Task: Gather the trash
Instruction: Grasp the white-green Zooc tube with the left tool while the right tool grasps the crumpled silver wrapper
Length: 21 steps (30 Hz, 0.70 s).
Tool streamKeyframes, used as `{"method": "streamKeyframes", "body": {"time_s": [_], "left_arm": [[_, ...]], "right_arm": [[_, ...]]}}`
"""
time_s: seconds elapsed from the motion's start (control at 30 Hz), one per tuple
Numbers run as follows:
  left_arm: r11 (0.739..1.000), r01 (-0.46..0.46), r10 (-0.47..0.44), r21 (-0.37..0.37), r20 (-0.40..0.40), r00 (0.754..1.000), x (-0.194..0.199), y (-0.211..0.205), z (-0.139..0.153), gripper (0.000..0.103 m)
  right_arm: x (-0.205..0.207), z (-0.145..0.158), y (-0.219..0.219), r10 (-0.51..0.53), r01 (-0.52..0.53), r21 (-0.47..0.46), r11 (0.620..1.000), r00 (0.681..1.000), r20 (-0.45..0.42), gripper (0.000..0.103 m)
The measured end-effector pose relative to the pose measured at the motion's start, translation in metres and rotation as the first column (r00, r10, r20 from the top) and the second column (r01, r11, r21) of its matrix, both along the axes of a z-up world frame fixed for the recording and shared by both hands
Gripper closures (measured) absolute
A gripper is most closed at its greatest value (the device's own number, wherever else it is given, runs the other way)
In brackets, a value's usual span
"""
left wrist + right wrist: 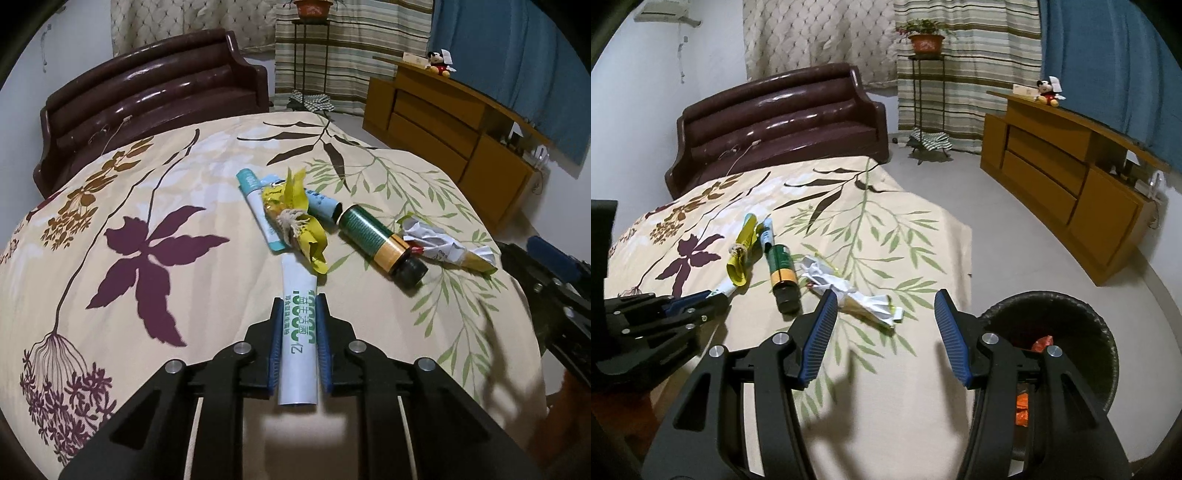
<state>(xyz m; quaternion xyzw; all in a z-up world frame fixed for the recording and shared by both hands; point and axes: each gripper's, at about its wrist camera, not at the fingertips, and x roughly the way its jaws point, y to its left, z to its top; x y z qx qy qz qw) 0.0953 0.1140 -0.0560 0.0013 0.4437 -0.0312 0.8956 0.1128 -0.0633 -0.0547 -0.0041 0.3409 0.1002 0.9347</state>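
Note:
On the floral bedspread (122,206) lies a heap of trash. My left gripper (298,306) is shut on a white tube with green print (298,325), its blue pads pressing both sides. Beyond it lie a yellow wrapper tied with string (295,221), a teal and white tube (255,203), a green and orange bottle (376,240) and a crumpled white paper (443,243). My right gripper (886,299) hovers open just above the crumpled paper (864,295), with nothing between its fingers. The left gripper (701,299) shows at the left of the right wrist view.
A dark round waste bin (1082,306) with orange scraps inside stands on the floor right of the bed. A brown headboard (775,114) is at the far end, a wooden dresser (1071,192) at the right, a plant stand (927,92) by the curtains.

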Motion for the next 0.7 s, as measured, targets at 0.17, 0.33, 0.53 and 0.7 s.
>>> {"method": "streamKeyframes", "body": {"time_s": [0.17,0.33,0.53,0.7], "left_arm": [[1.0,-0.007,0.007,-0.022,-0.014,1.0,-0.003,0.011,0.0,0.085],[1.0,-0.014,0.014,-0.02,-0.01,1.0,-0.006,0.019,0.002,0.085],[0.998,-0.054,0.054,-0.019,-0.01,0.998,-0.008,0.04,0.002,0.085],[0.996,-0.09,0.09,-0.015,-0.004,0.996,-0.011,0.057,0.004,0.085]], "right_arm": [[0.007,-0.002,0.011,0.025,-0.026,-0.01,1.0,1.0,-0.018,0.05],[0.014,-0.006,0.02,0.045,-0.046,-0.019,0.999,0.998,-0.04,0.05],[0.022,-0.011,0.031,0.067,-0.069,-0.028,0.997,0.996,-0.065,0.05],[0.029,-0.014,0.039,0.084,-0.088,-0.043,0.995,0.993,-0.084,0.05]]}}
